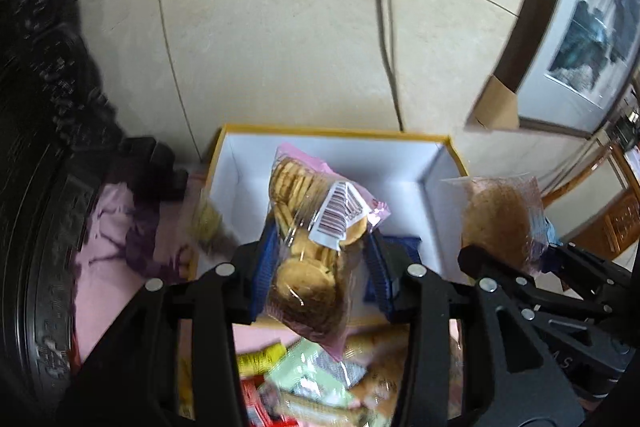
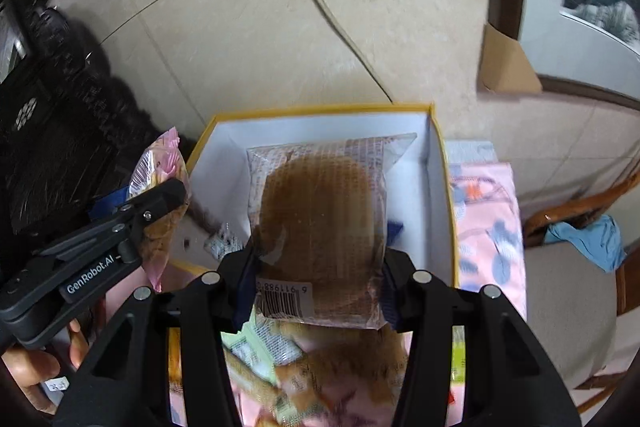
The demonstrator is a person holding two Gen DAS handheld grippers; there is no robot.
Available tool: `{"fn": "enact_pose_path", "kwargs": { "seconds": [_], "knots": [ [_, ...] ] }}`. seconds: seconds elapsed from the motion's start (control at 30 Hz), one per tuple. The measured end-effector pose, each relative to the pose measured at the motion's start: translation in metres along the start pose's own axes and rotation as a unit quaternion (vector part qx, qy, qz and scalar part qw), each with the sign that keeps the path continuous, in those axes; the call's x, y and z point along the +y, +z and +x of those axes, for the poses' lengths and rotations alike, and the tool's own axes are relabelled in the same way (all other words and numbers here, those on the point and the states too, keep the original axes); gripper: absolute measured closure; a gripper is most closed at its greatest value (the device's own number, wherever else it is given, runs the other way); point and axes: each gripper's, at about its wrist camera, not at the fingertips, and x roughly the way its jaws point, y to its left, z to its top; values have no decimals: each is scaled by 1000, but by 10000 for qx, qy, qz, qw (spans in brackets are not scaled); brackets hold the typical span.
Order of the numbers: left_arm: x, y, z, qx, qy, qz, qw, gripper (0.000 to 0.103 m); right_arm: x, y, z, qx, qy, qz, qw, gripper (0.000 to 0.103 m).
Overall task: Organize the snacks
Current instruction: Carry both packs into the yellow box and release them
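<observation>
My left gripper (image 1: pixel 320 259) is shut on a clear-and-pink bag of round biscuits (image 1: pixel 312 239) and holds it above the near edge of a white box with a yellow rim (image 1: pixel 336 131). My right gripper (image 2: pixel 316 263) is shut on a clear packet with a brown round cake (image 2: pixel 320 227), held over the same box (image 2: pixel 320 109). In the left wrist view the right gripper and its cake packet (image 1: pixel 500 223) are at the right. In the right wrist view the left gripper and its biscuit bag (image 2: pixel 160 187) are at the left. A blue packet (image 1: pixel 404 241) lies in the box.
A heap of loose snack packets (image 1: pixel 312 379) lies on a pink cloth below both grippers. A black appliance (image 1: pixel 36 147) stands at the left. A grey cable (image 1: pixel 388 39) runs down the tiled wall behind the box. A cardboard piece (image 2: pixel 508 63) and a wooden chair (image 2: pixel 580 227) are at the right.
</observation>
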Motion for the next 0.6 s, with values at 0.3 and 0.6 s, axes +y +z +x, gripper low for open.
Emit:
{"fn": "enact_pose_path", "kwargs": {
  "seconds": [0.3,0.6],
  "knots": [
    [42,28,-8,-101,255,-271,9993,16,-12,18,25,154,-232,46,9996,41],
    [48,-36,-44,12,101,-266,9996,13,-6,-40,-7,423,10,-291,9987,41]
  ]
}}
